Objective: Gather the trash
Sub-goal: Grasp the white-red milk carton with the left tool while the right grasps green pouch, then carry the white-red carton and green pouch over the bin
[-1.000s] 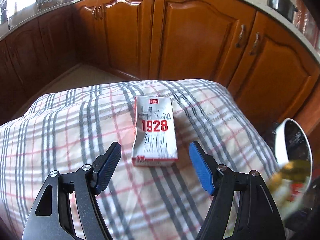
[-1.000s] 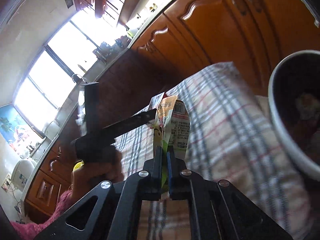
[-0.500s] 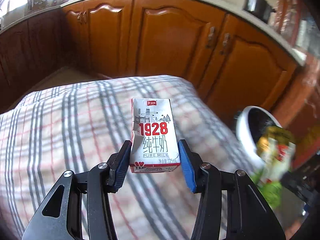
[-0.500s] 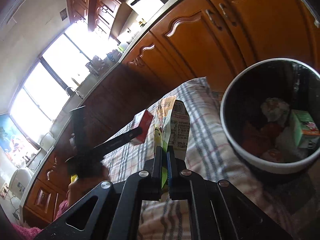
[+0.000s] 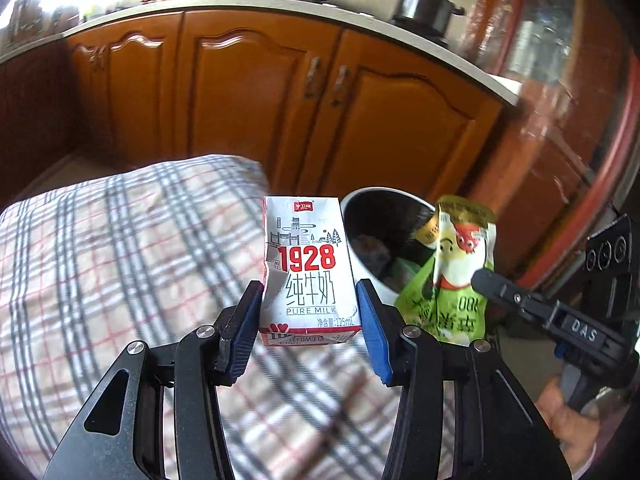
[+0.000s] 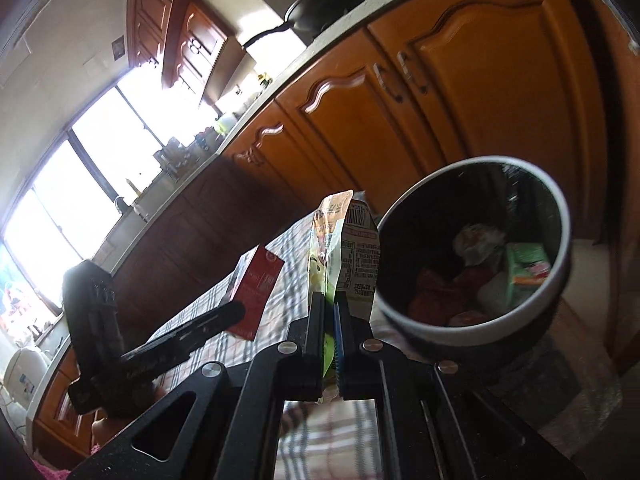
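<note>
While your left gripper (image 5: 308,320) squeezes the milk box (image 5: 306,268) above the cloth's (image 5: 120,248) right edge and your right gripper (image 6: 329,312) pinches the green pouch (image 6: 344,256) near the bin (image 6: 472,336), letting go early drops both outside.

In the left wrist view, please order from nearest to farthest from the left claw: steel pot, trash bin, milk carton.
1. milk carton, between the left claw fingers.
2. trash bin, just behind, to the right.
3. steel pot, on the far counter, upper right.
</note>
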